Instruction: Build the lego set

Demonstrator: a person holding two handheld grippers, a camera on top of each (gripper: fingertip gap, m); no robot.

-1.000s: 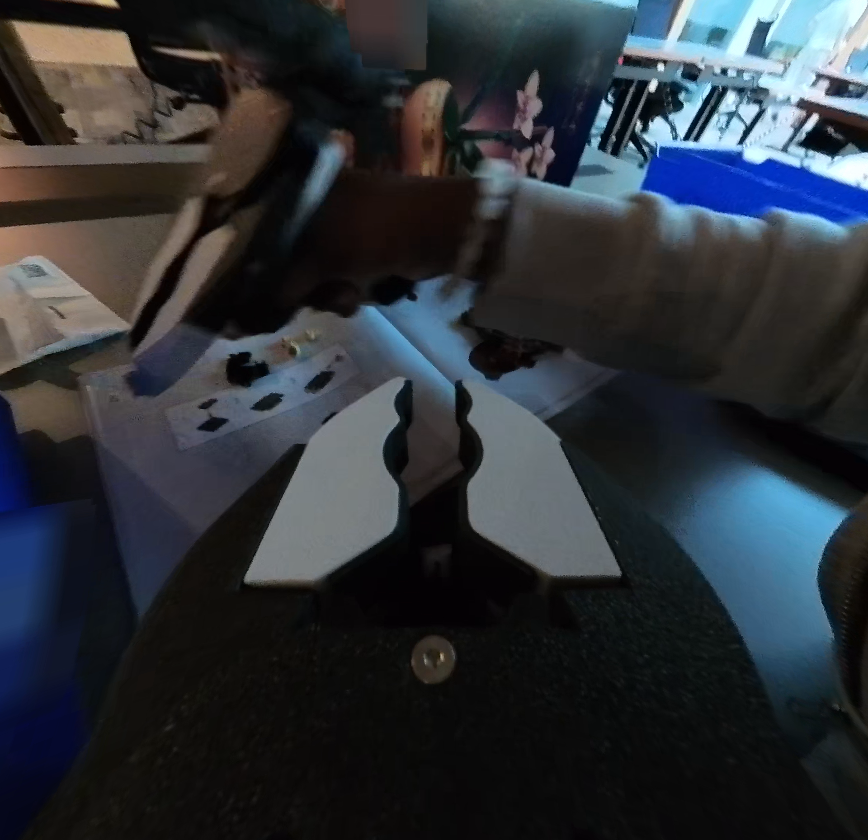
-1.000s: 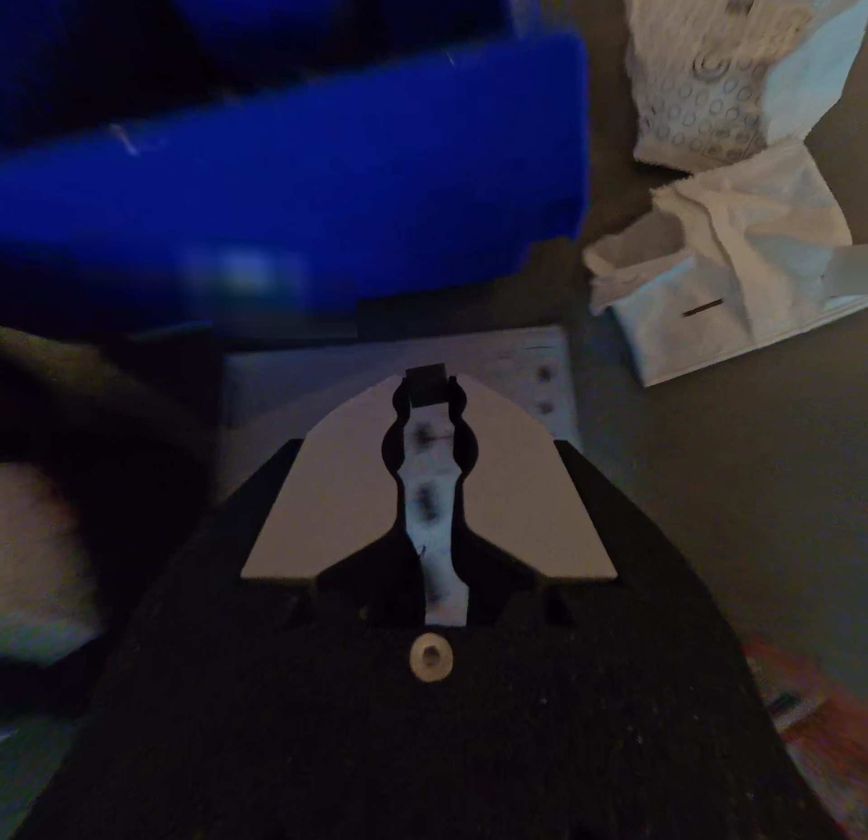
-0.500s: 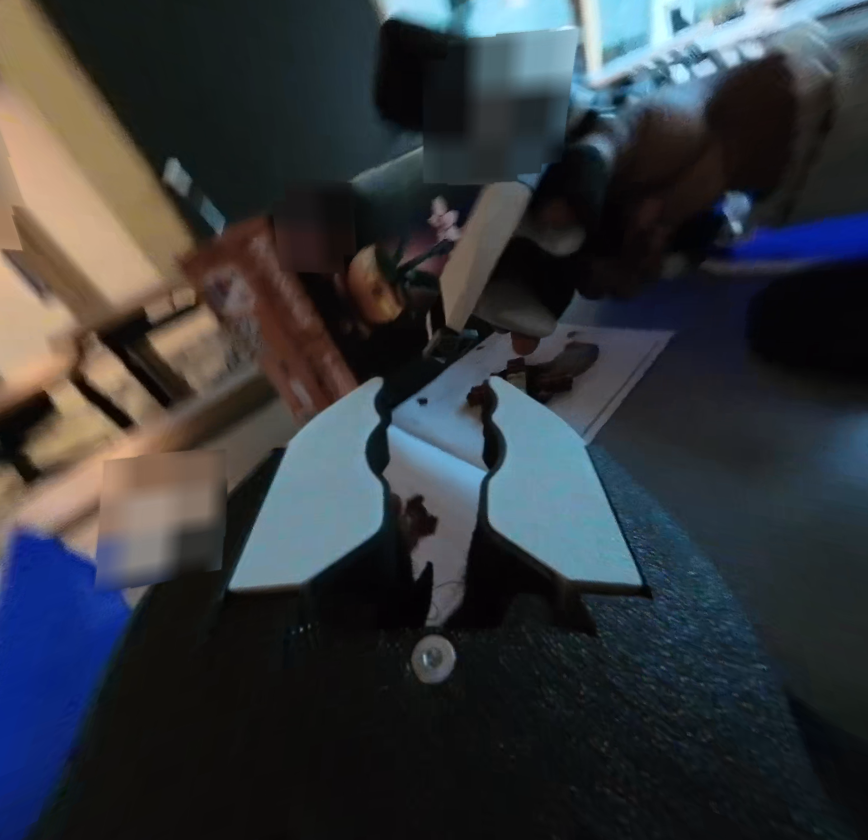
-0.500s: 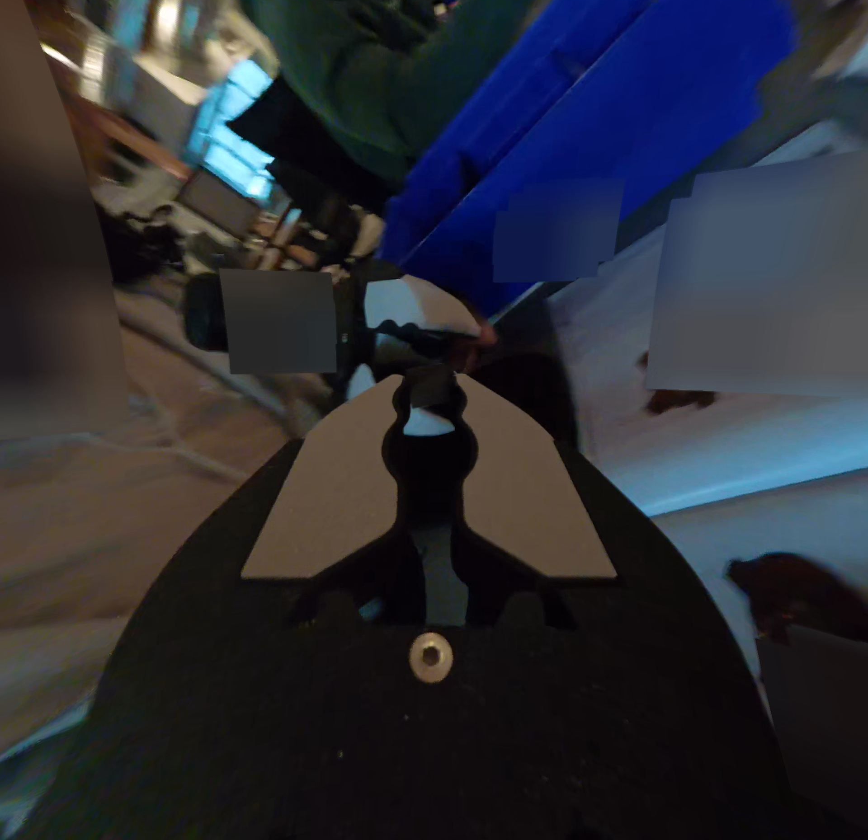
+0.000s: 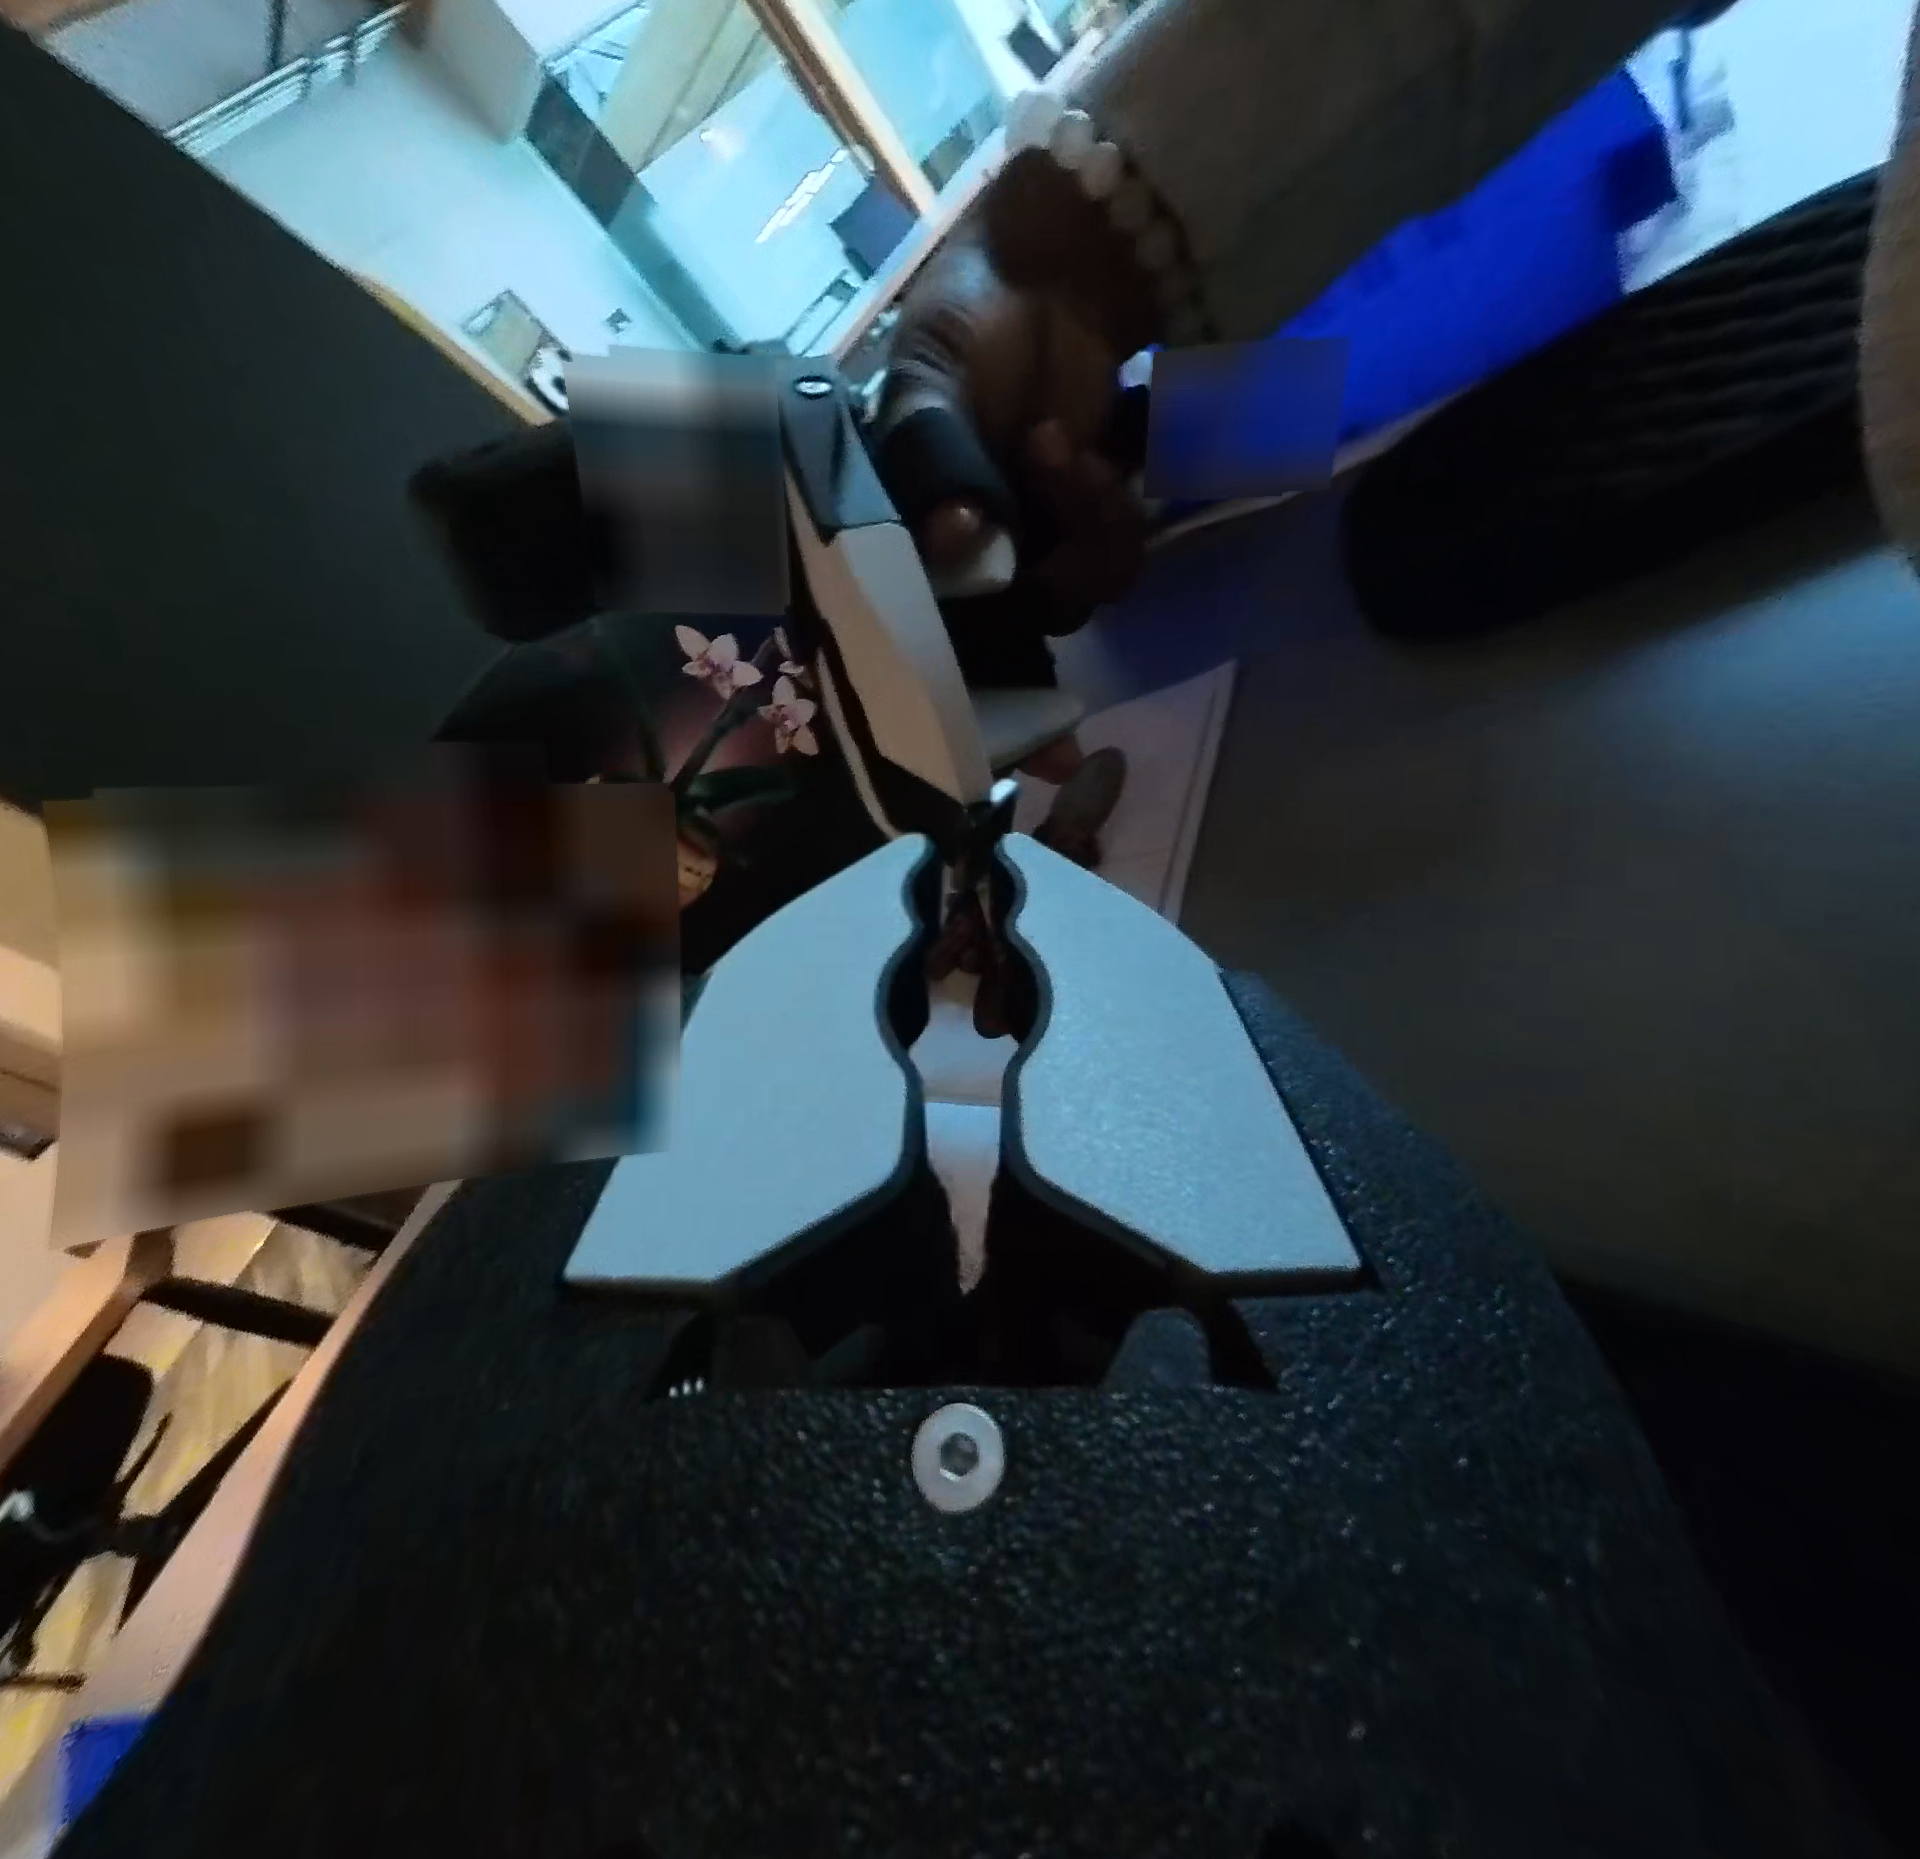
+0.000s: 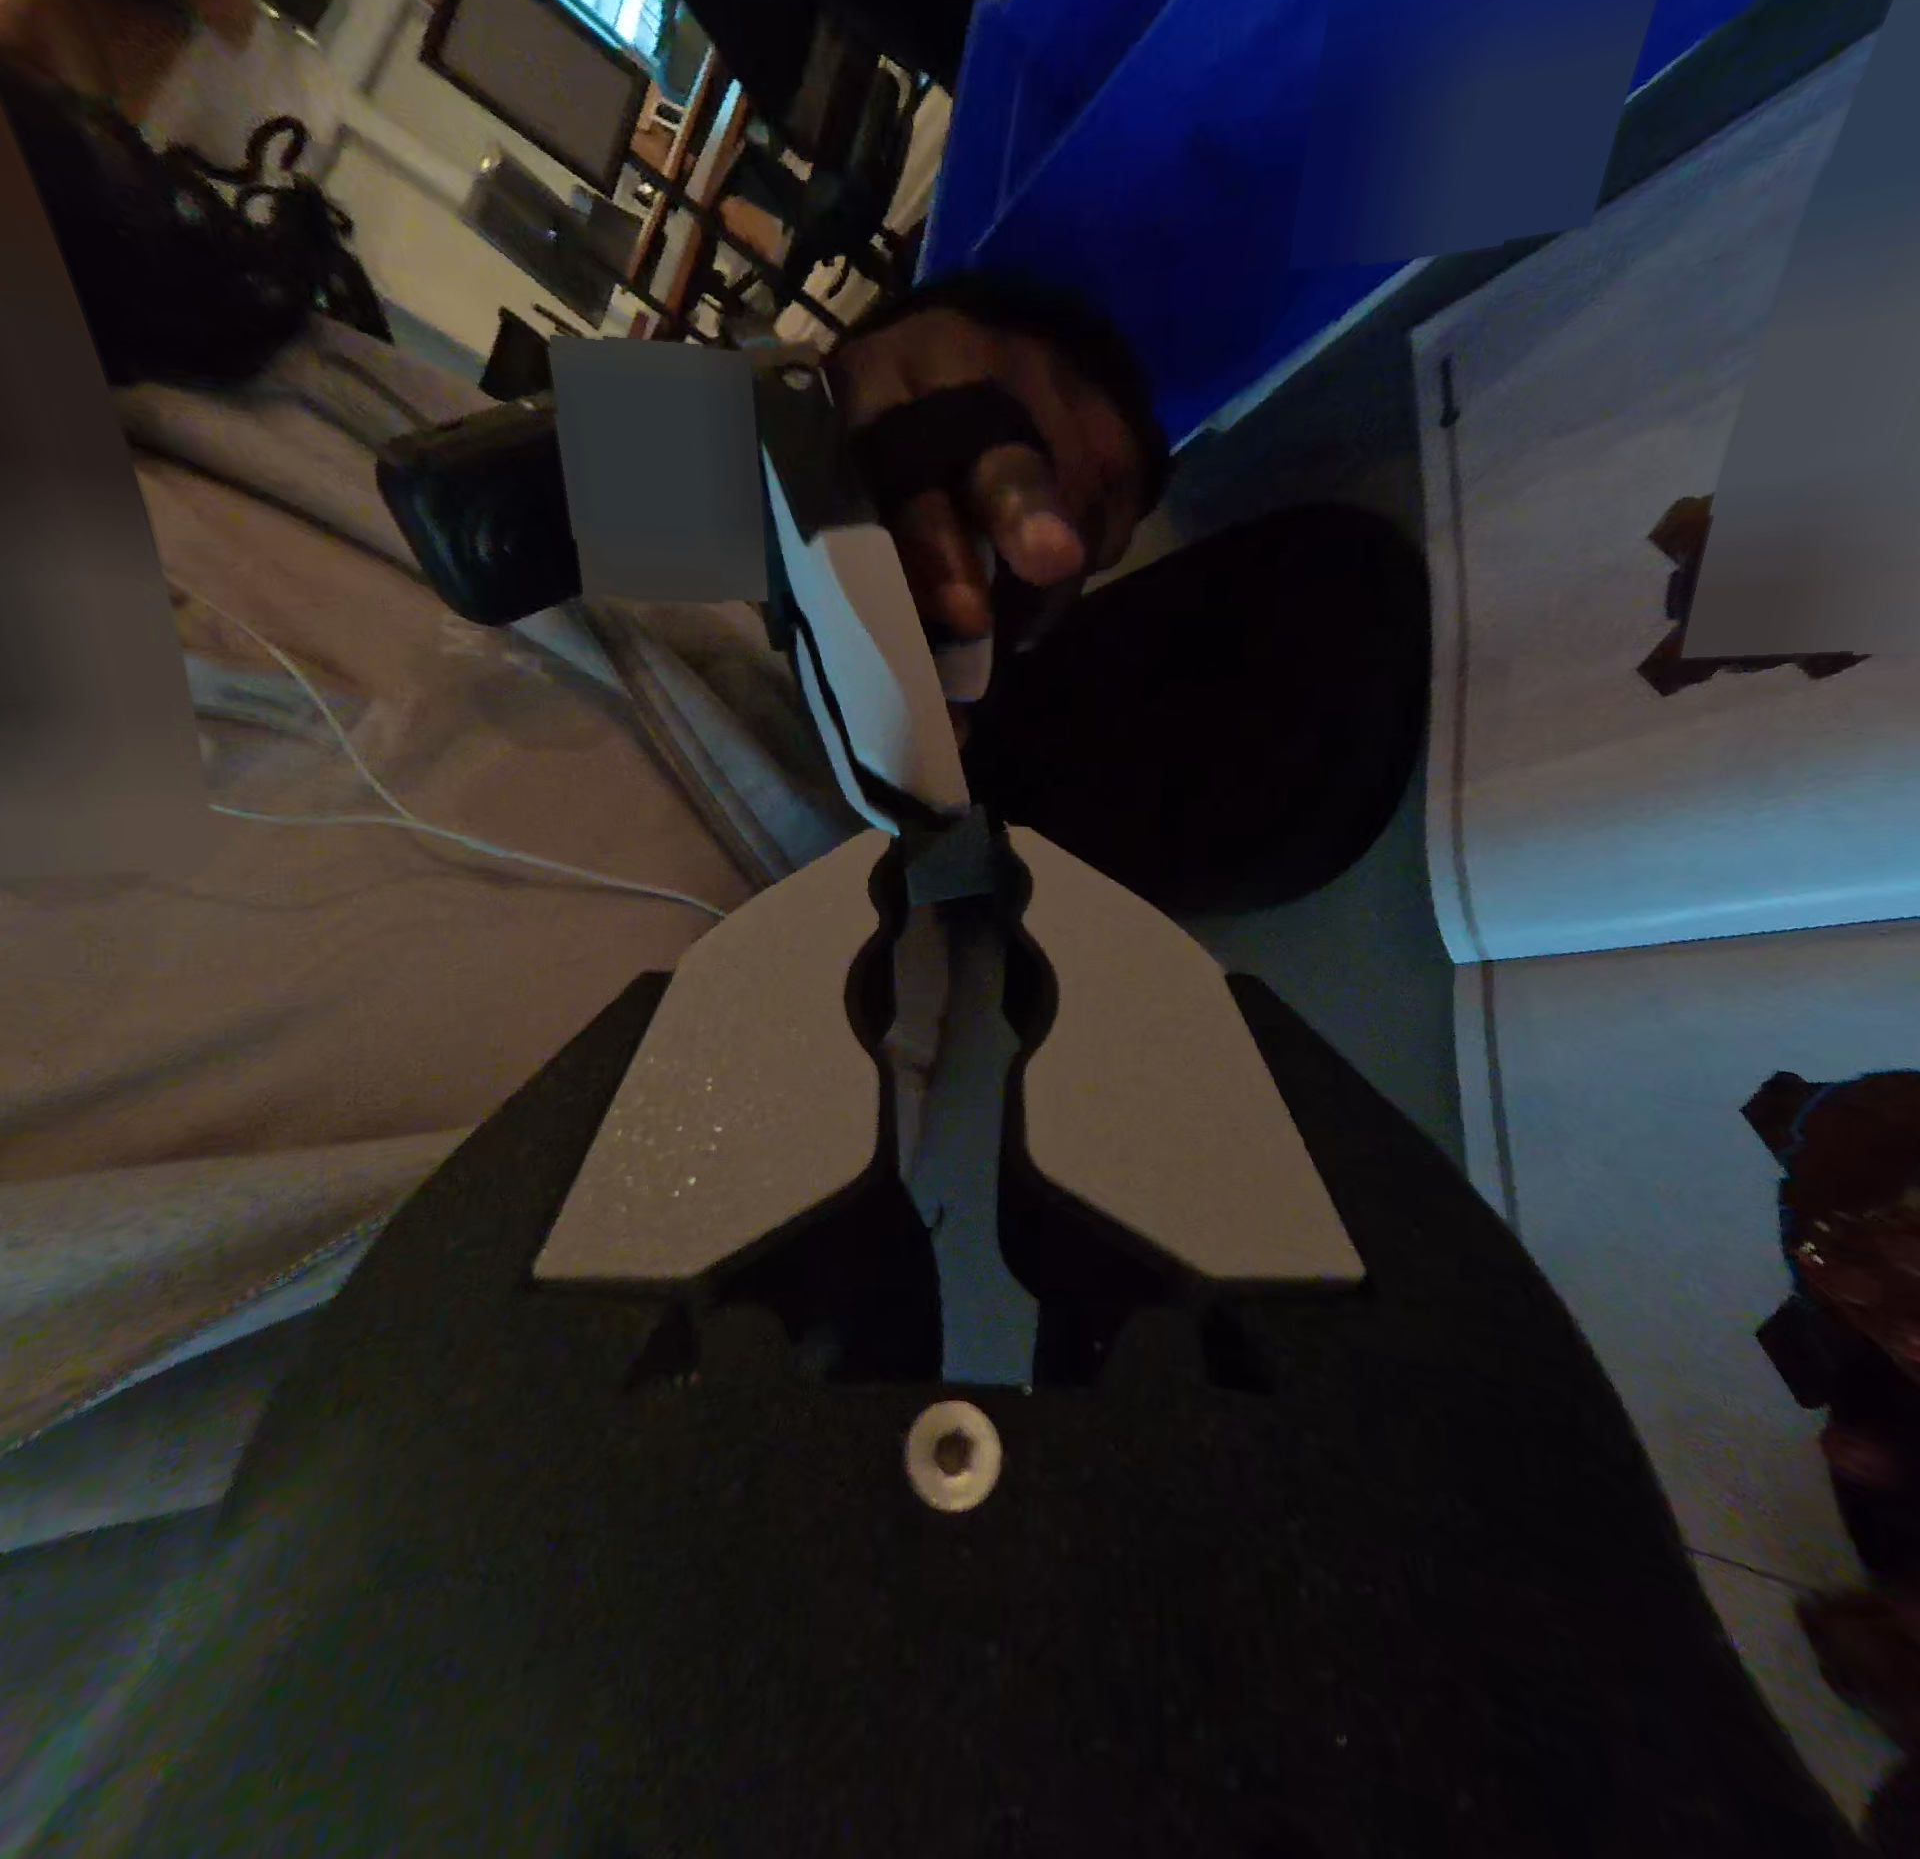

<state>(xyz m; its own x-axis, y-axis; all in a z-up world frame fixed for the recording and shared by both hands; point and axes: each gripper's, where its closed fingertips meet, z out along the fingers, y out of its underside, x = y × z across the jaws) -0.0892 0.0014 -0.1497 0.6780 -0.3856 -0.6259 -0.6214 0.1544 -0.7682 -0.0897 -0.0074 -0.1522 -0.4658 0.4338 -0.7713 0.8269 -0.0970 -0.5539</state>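
We hold the two grippers tip to tip above the tabletop (image 5: 1558,874), which is smooth and dark grey. The right gripper (image 6: 951,853) is nearly closed, its pads clamped on a small dark block (image 6: 948,869), matte and squarish. The left gripper (image 5: 961,859) comes at that block from the other side. Its tips are drawn in close on the same dark piece, which fills the narrow slit between them.

Both grippers have flat, pale grey fingers (image 5: 790,1061) with wavy inner edges. Each pair is set in a black, grainy shell with a silver socket screw (image 5: 956,1475).

A hand (image 5: 1018,375) with a pale bead bracelet (image 5: 1132,209) and a beige knit sleeve (image 5: 1351,74) grips the right gripper's handle.

On the tabletop lies a white sheet (image 6: 1621,770) printed with ragged dark brown shapes (image 6: 1849,1290); any print on it is too blurred to read. Beyond it stand glossy blue bins (image 6: 1195,147). A dark picture of pink orchids (image 5: 727,687) stands behind the grippers. A thin white cable (image 6: 416,822) trails off to the side.
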